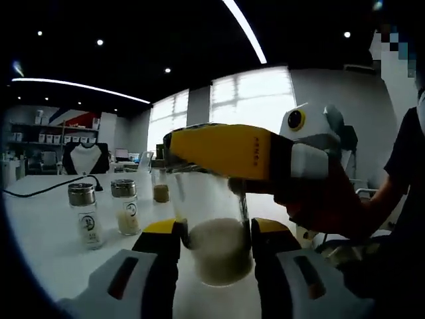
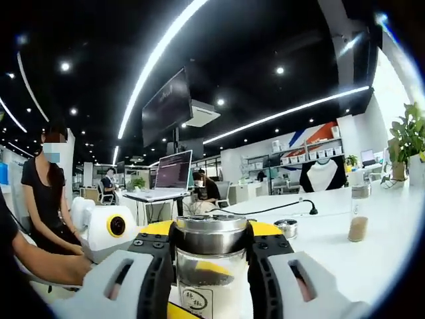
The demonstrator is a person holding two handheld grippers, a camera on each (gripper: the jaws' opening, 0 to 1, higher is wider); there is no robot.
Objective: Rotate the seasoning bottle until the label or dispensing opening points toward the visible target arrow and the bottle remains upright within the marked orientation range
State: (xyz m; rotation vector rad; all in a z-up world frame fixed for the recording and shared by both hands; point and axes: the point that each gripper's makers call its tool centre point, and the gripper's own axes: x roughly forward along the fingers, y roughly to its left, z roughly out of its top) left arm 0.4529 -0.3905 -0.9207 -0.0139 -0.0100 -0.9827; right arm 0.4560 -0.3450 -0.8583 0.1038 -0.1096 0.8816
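Two claws grip one seasoning bottle (image 1: pixel 216 249), left claw (image 1: pixel 214 247) low, right claw (image 2: pixel 211 256) at the cap, above the bench (image 1: pixel 46 232); uneven twisting could tip it.

bottle cap: hidden behind right tool (image 1: pixel 229 154) in left gripper view | seasoning bottle (image 2: pixel 211 276) base: cut off by lower edge in right gripper view | label print (image 2: pixel 197 298): too small to read

Both views face each other at tabletop height, sharing the close seasoning bottle (image 1: pixel 216 246).
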